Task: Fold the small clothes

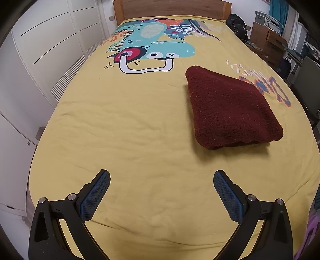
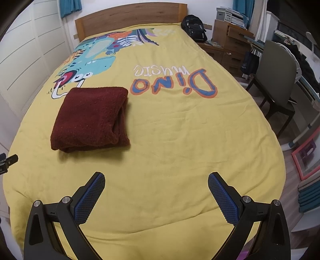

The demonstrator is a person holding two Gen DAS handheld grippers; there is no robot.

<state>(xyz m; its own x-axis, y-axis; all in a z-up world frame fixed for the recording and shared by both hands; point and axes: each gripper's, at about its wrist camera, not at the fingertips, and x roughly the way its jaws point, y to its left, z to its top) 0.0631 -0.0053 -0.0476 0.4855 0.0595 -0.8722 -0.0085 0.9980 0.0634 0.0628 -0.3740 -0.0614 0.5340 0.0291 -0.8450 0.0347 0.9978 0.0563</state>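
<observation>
Left wrist view: folded maroon garment (image 1: 230,110) lengthwise toward headboard (image 1: 172,8), both grippers' fingers (image 1: 96,198) wide apart, empty.

A yellow dinosaur-print bedspread (image 2: 180,140) covers the bed, with a black backpack (image 2: 194,28) beside the wooden headboard (image 2: 130,18).

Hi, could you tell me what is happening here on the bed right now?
A person holds a two-finger gripper in each hand over a bed covered by a yellow dinosaur bedspread. The left gripper and the right gripper are both open and hold nothing. A dark red garment lies folded into a compact rectangle on the bedspread, ahead of the grippers, and neither one touches it. From how it lies, the folding looks finished.
</observation>
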